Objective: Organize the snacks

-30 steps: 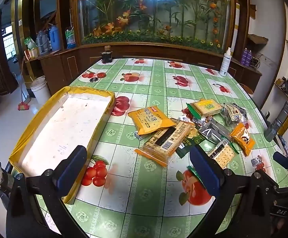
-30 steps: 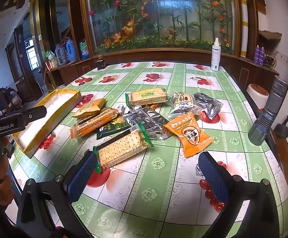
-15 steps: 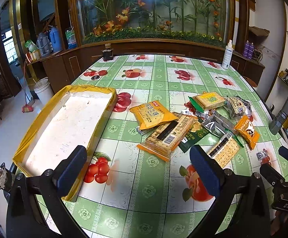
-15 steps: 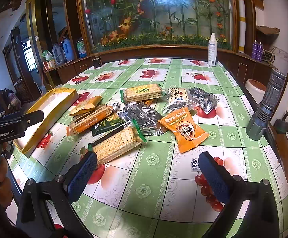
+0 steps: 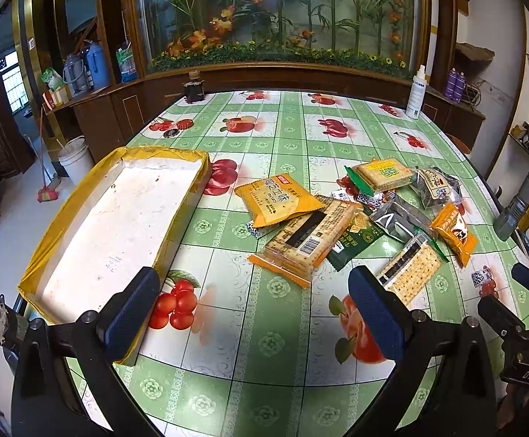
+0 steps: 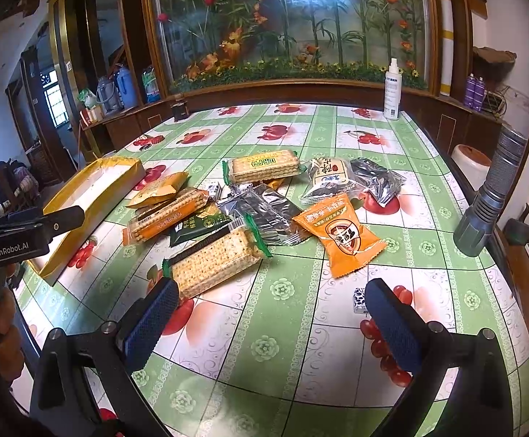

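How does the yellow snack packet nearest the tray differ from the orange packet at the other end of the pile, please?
The yellow snack packet rests partly on a long cracker pack, while the orange packet lies alone on the tablecloth. The yellow snack packet is nearest the tray; the orange packet is farthest from it. The orange packet bears a round emblem; the yellow snack packet carries lines of text. Both are sealed pillow packs with crimped ends.

Both cameras sit low at the near edge of the table (image 5: pixel 282 331), looking forward across it toward the planted glass wall (image 5: pixel 282 11). The left one is off to the left, close by the tray (image 5: pixel 188 196). The right one is further right, closer to the snacks (image 6: pixel 250 211). Both take in the tray, the snack pile and the spray bottle (image 6: pixel 392 89); each also catches the other gripper at its frame edge.
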Available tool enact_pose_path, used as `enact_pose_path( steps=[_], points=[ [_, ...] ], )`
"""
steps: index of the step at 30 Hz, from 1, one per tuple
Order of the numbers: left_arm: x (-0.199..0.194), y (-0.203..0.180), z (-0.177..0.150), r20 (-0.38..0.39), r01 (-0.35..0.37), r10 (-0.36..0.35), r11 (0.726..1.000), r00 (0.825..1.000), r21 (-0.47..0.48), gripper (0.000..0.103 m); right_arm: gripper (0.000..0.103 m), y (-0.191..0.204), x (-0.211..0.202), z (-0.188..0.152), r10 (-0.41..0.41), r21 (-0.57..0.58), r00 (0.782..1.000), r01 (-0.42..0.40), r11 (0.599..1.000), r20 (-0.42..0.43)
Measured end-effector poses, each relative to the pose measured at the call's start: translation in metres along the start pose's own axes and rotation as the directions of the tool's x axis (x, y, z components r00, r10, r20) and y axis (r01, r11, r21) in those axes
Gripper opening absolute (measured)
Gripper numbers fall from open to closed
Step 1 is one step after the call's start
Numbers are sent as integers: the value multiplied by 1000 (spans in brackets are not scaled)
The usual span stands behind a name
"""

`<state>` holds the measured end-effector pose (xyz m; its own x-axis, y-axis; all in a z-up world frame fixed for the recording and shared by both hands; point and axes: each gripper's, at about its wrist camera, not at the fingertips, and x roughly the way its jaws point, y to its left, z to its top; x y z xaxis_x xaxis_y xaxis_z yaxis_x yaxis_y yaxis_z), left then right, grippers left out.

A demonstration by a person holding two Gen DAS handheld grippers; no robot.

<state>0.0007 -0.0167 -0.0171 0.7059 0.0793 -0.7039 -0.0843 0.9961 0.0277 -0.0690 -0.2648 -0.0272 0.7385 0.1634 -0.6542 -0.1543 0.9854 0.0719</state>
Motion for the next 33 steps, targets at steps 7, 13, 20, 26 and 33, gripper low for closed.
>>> enact_pose_path(
  steps=[7, 13, 20, 26, 33],
  points=[
    [5, -6, -16, -24, 228, -228, 973, 973, 22, 103, 103, -7, 2, 1, -23, 8, 1000, 23, 1000, 0],
    [4, -32, -27, -24, 236, -235, 965, 972, 113, 103, 103, -40, 0, 24, -4, 17, 999, 4, 1000, -37],
    [14, -63, -23, -91, 299, -286, 932, 954, 203, 103, 103, -43, -6, 53, -94, -107, 995, 90, 990, -32],
    [21, -85, -21, -137, 347, -321, 902, 937, 258, 103, 103, -43, 16, 37, -67, -101, 991, 56, 993, -112],
    [24, -95, -24, -148, 350, -320, 894, 936, 280, 103, 103, -52, 23, 31, -51, -92, 989, 39, 995, -137]
  ],
)
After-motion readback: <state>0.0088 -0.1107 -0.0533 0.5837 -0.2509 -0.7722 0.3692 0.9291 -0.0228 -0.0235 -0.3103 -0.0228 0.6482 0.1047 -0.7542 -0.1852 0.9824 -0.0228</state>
